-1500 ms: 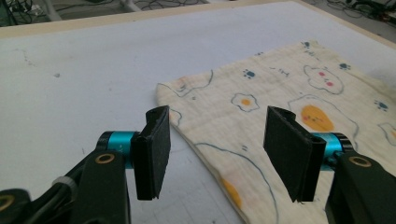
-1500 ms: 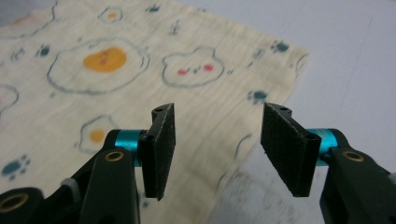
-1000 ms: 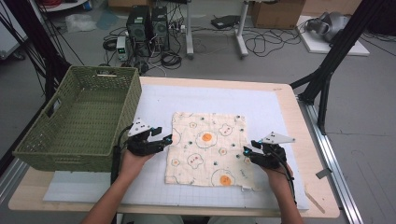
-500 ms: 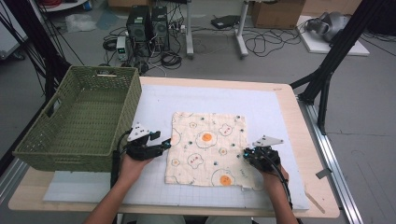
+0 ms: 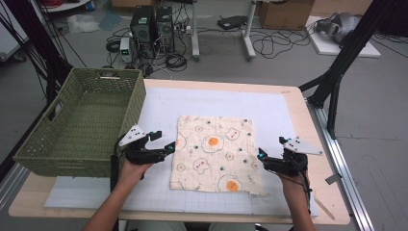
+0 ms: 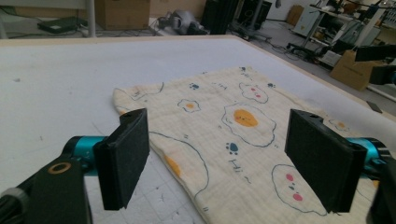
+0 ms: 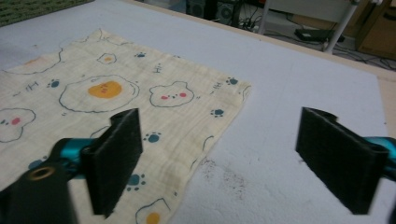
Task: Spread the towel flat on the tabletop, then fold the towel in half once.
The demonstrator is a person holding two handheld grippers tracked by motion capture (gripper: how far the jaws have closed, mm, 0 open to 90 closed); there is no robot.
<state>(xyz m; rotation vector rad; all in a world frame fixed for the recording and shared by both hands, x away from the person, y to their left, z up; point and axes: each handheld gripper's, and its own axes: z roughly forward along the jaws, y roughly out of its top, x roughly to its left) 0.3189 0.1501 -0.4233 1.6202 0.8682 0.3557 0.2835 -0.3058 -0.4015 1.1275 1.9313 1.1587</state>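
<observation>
Cotton cloth (image 5: 215,153) lies flat on the counter (image 5: 293,110); both grippers' fingers have just spread, pinching nothing. Best pinch matching corners together for an even fold.

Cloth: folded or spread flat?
Spread flat. The cloth lies as one open square on the white mat, all four edges showing, no layer doubled over.

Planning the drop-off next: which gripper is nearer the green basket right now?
Left. The left gripper sits just off the green basket's near right corner, jaws open at the cloth's left edge. The right gripper, open too, is beyond the cloth's right edge.
</observation>
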